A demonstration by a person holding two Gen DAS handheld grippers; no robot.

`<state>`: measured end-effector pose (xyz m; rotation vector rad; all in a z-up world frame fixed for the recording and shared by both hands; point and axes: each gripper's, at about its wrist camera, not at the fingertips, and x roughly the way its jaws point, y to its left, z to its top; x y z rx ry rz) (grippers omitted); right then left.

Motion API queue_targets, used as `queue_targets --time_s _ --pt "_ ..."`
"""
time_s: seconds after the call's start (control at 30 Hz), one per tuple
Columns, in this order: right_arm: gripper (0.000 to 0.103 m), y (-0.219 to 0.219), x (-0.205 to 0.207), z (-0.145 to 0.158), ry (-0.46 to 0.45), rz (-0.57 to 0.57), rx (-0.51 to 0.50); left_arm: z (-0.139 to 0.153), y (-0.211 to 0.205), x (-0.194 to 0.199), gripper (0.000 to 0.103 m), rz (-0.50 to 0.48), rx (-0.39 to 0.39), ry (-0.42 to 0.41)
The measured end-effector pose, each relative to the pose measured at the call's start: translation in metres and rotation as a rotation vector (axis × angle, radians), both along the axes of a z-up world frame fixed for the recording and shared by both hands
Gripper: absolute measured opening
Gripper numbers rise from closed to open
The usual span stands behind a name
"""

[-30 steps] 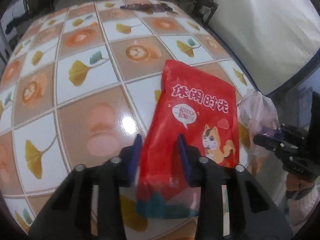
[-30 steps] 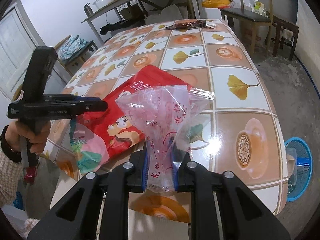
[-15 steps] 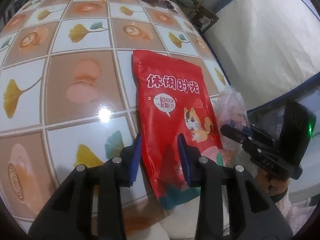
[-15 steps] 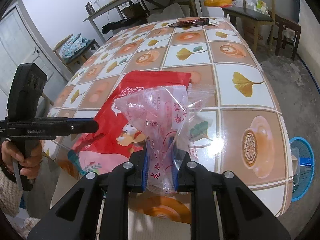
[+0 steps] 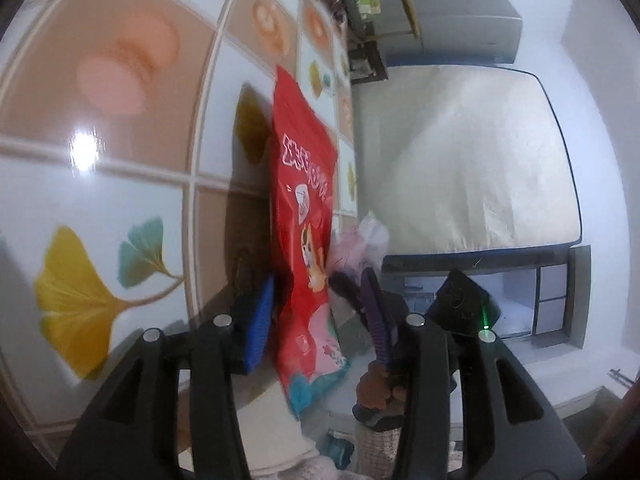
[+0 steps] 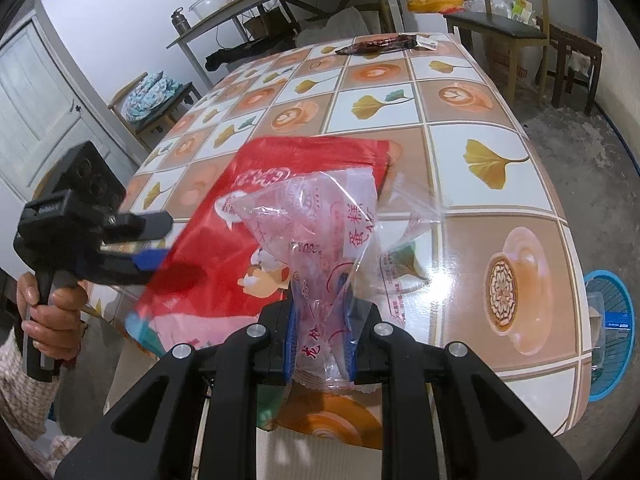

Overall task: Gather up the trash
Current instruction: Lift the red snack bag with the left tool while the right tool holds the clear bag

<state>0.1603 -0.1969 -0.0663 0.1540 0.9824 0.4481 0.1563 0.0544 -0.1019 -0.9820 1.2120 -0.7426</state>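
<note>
A red snack bag point(image 6: 224, 232) with a cartoon cat hangs over the near edge of the tiled table point(image 6: 496, 112). In the left wrist view the red bag point(image 5: 304, 168) stands edge-on between the jaws of my left gripper point(image 5: 318, 292). Those jaws are opening: the blue pad sits close on one side, the other pad stands clear. From the right wrist view the left gripper point(image 6: 160, 240) reaches the bag from the left, held by a hand point(image 6: 52, 320). My right gripper point(image 6: 320, 308) is shut on a crumpled clear plastic bag point(image 6: 320, 232) with red print, just in front of the red bag.
A dark wrapper point(image 6: 380, 43) lies at the table's far end. On the floor to the right stands a blue basket point(image 6: 612, 332). Wooden chairs point(image 6: 516, 28) and a long bench with clutter stand behind. A pale board point(image 5: 460, 160) leans against the wall.
My left gripper has rolled and dropped a little, its jaws have spread, and the red bag has tipped from flat on the table to edge-on. The right gripper has kept still with the clear bag.
</note>
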Motion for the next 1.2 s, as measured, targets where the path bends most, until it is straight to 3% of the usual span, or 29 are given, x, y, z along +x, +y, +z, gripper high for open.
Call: queue_targets --time_s 0.2,0.3,0.4,0.5,0.63,0.8,0.93,1.2 --pt "0.019 -0.004 0.000 0.000 -0.002 -0.007 0.008 -0.002 -0.008 -0.007 0.042 -0.014 -0.060 0.000" --pt "0.019 -0.005 -0.001 -0.001 -0.004 -0.011 0.014 -0.001 -0.013 -0.007 0.028 -0.034 -0.072 -0.017" --pt "0.018 -0.007 -0.001 -0.001 -0.006 -0.015 0.019 0.008 -0.017 -0.008 0.012 -0.042 0.051 -0.059" --pt "0.018 -0.008 -0.001 -0.002 -0.009 -0.016 0.020 0.019 -0.024 -0.010 0.005 -0.048 0.199 -0.109" --pt "0.018 -0.006 -0.002 0.000 -0.018 -0.022 0.006 0.039 -0.045 -0.022 0.003 -0.081 0.474 -0.242" --pt "0.016 -0.008 -0.007 0.004 -0.040 -0.037 -0.021 0.058 -0.069 -0.035 0.003 -0.096 0.691 -0.378" --pt "0.015 -0.015 -0.011 0.007 -0.047 -0.054 -0.016 0.065 -0.083 -0.040 0.003 -0.093 0.776 -0.432" --pt "0.014 -0.027 -0.017 0.014 -0.065 -0.090 -0.015 0.068 -0.088 -0.046 0.003 -0.085 0.808 -0.463"
